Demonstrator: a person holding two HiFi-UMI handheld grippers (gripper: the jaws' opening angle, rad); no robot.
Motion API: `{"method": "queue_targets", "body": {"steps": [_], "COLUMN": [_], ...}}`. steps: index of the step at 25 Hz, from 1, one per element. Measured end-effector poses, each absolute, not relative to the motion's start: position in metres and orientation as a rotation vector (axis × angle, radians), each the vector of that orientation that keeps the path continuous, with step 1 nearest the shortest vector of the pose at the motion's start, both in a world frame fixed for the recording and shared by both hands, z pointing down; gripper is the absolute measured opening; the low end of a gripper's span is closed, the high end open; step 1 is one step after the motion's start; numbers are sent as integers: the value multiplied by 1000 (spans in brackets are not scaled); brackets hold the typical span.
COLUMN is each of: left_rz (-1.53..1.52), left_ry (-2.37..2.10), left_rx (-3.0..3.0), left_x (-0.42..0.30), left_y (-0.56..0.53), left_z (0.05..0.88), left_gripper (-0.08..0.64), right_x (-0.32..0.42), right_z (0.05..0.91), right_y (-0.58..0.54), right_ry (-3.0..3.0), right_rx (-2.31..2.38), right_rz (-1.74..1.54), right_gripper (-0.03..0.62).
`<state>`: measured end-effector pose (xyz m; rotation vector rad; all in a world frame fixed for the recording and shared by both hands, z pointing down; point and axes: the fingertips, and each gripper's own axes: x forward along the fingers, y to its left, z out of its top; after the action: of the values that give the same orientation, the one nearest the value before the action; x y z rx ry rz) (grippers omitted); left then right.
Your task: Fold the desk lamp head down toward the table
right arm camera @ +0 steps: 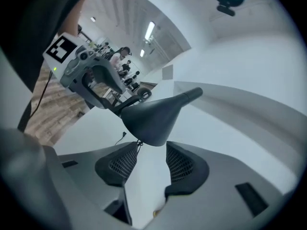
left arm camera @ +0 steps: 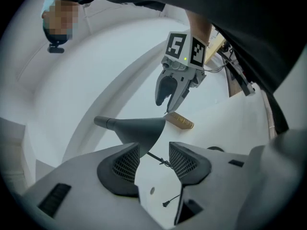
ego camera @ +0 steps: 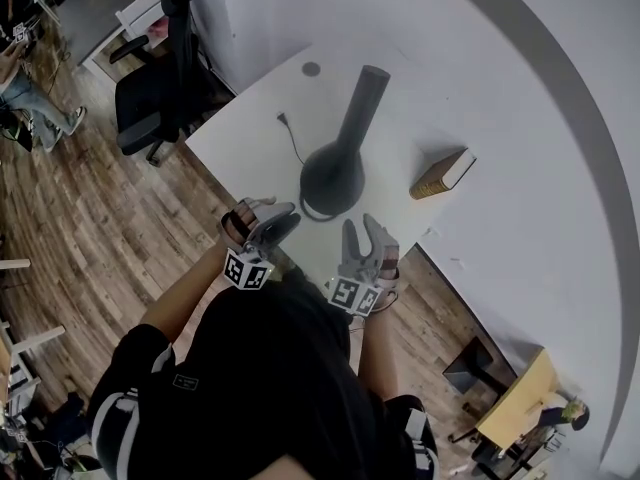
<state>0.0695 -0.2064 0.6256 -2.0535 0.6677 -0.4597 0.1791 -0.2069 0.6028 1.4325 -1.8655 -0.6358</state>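
No word, number or brand can be read. The only signs are black-and-white square markers on the cubes of the left gripper and the right gripper, near the desk lamp base; these carry patterns, not letters.

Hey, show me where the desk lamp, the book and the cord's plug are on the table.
desk lamp [ego camera: 333, 176], head view, on its round base.
book [ego camera: 438, 177], head view, on its brown side.
plug [ego camera: 283, 119], head view, loose end of the black cord.

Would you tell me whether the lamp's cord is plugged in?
Unplugged: the cord ends in a plug lying loose on the table.
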Motion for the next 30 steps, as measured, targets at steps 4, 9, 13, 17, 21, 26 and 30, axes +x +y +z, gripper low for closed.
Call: {"method": "queue_targets", "body": {"steps": [4,9,13,17,21,26,30], "left_rz": [-327,-147,-101,223,202,177,178], "left_ry": [863,1030,1087,1291,1259,1261,1260], "left_rx": [-2237,-2577,-2705,-2857,-2908,-2926,-2925], "left_x": [45,36,35,29,32,31,30], "left_y": [-211,-226,-231,-238,-230,-228,-227], "left_z": [581,515,483,457,464,471,472], "left_gripper": [178,66,41,29,28,28,28], "right_x": [194,209,207,200,197,190,185], "right_z": [565,528,503,492,495,502,501], "right_y": [-205,-212,-217,-213,-206,-201,-199], "right_ry": [-2029,-2201,-2265,-2305,-2318,-2329,-2329], "right_rx": [1695,1945,2012,2036,2054,2047,2037], "right_rz": [-362,44,146,182,230,278,266], "right_gripper": [170,141,105,55,15,12,12]}}
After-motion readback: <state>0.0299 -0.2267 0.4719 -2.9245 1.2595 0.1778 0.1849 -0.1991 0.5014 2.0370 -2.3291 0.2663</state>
